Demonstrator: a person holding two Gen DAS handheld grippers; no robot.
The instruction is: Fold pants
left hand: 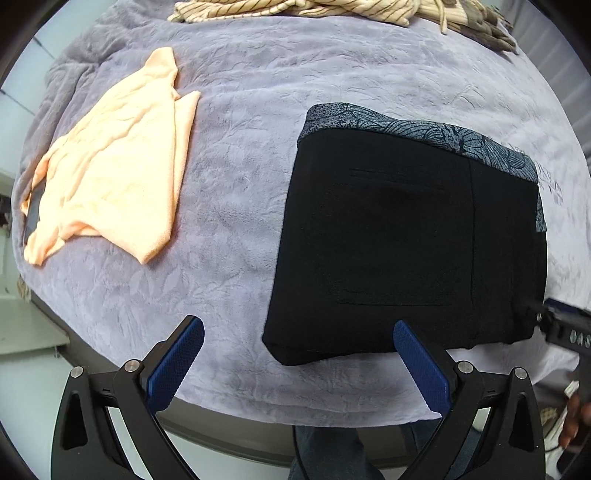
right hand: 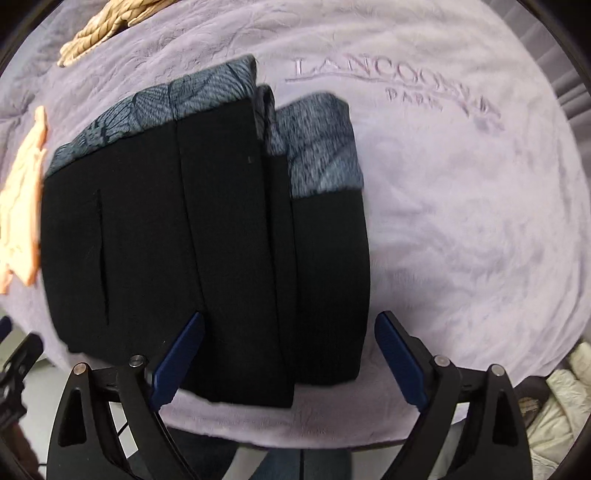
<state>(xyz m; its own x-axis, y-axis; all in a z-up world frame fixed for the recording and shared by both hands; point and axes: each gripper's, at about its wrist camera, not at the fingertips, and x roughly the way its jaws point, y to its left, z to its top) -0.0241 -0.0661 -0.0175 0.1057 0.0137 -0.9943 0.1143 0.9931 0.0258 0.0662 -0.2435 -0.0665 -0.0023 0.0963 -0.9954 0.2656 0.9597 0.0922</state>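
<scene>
The folded pants (right hand: 207, 240) are lying just beyond the right gripper (right hand: 290, 354), spread and nearer; the left gripper (left hand: 299, 358), also spread, is sitting off their near-left corner.

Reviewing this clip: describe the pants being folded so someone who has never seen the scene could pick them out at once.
Start from the lilac plush blanket covering the table. The pants lie folded into a compact rectangle at its near edge. They are black with a grey leaf-print band along the far edge, unlike the peach garment and the striped beige clothes.
</scene>
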